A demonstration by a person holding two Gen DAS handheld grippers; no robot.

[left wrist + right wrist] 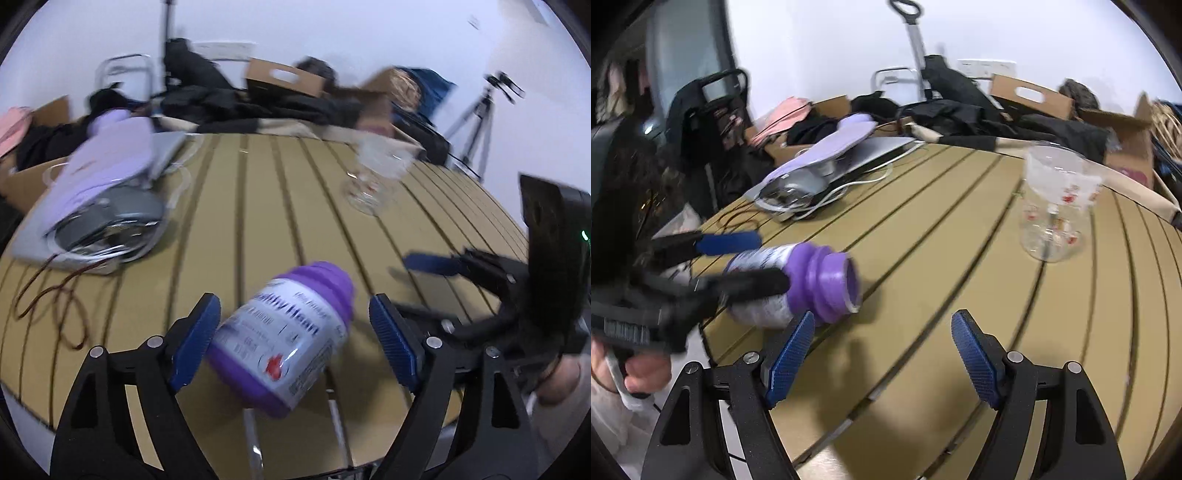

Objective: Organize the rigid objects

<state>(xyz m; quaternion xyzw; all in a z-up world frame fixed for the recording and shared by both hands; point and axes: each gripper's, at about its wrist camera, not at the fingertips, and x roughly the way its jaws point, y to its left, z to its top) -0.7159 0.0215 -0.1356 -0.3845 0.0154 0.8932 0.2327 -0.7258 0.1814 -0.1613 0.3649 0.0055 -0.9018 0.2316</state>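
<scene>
Near the front edge of the slatted table (258, 206), I have the purple bottle (291, 339) lying on its side between the spread fingers of my left gripper (295, 332), cap end pointing away from me and to the right. The jaws stand wide; the left pad looks to be touching or almost touching the bottle's base, while the right pad is clearly apart from it, so I judge the bottle released, or not yet gripped, rather than clamped. From the right wrist view the same bottle (798, 284) sits between those two fingers, low over the boards; I cannot tell whether it rests fully on the wood. My right gripper (882, 354) is also spread wide with nothing between its pads, hanging over bare slats just beside the bottle's cap, probably so it can steady or take the bottle if it rolls. A round bottle on its side tends to roll along the grooves, which is likely why I straddle it across its body. Further back and to the right, a clear glass cup (1056, 206) with red print stands upright, well apart from the bottle. At the far left of the table lies a laptop (849, 162) with a lilac item and white cables piled on it, out of the way.
</scene>
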